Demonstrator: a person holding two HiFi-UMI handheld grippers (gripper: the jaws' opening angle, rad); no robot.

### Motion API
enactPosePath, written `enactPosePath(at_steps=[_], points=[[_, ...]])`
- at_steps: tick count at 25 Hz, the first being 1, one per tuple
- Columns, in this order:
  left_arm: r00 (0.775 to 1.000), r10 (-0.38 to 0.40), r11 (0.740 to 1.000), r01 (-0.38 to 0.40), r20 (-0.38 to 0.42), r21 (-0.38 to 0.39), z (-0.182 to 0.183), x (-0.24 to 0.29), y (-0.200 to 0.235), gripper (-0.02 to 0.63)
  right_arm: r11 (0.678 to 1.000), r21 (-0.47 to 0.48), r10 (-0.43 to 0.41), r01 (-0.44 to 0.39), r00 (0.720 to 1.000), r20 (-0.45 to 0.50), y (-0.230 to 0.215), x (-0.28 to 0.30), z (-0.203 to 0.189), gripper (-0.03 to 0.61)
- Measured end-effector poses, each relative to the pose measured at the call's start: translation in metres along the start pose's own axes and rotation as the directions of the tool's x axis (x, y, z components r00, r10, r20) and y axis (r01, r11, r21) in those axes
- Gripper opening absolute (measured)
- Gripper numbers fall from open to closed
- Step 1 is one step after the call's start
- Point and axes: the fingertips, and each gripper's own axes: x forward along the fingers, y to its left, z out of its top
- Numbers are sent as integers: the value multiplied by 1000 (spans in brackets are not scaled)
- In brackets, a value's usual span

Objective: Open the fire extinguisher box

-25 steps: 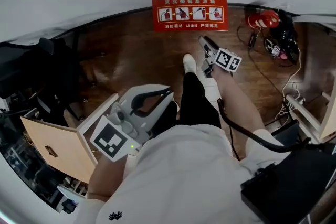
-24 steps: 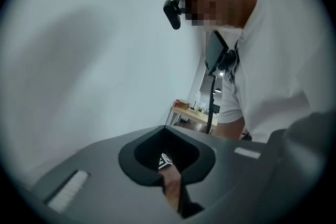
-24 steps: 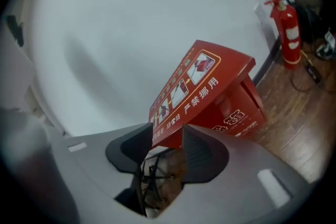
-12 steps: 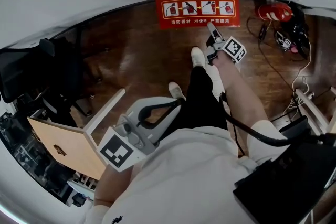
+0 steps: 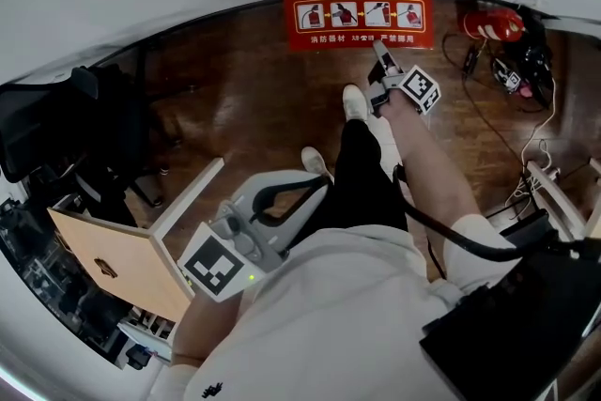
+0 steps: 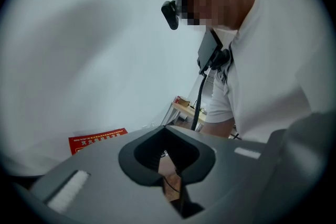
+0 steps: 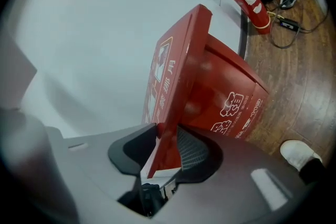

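The red fire extinguisher box (image 5: 358,11) stands on the wooden floor against the white wall, with instruction pictures on its lid. In the right gripper view the lid (image 7: 176,71) is tilted up from the box body (image 7: 231,97). My right gripper (image 5: 379,49) reaches the lid's front edge, and its jaws are closing with that edge between the pads (image 7: 194,152), which touch it. My left gripper (image 5: 315,188) hangs low at the person's left side, far from the box, shut with nothing in it.
A red fire extinguisher (image 5: 490,23) lies right of the box among black cables (image 5: 512,70). A pale wooden panel (image 5: 113,263) and a black chair (image 5: 56,122) are at the left. The person's white shoe (image 5: 354,100) stands just short of the box.
My right gripper has moved forward to the box and now has the lid's front edge between its jaws. The left gripper has hardly moved.
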Motion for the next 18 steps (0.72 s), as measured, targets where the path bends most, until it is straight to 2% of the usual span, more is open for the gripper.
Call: enactPosePath(at_steps=[4, 7, 13, 18], points=[[1000, -10, 1000, 10, 19, -8, 4, 2, 2, -2, 998, 47, 46, -47, 999, 19, 18, -6, 2, 109], [999, -17, 1000, 17, 28, -12, 5, 1, 1, -2, 989, 63, 129, -131, 991, 37, 48, -16, 5, 95], [999, -29, 1000, 30, 44, -5, 13, 2, 0, -2, 963, 20, 268, -268, 963, 25, 115, -20, 23, 84], [997, -28, 1000, 27, 70, 8, 27, 11, 3, -2, 948, 35, 315, -316, 949, 22, 150, -5, 45, 77]])
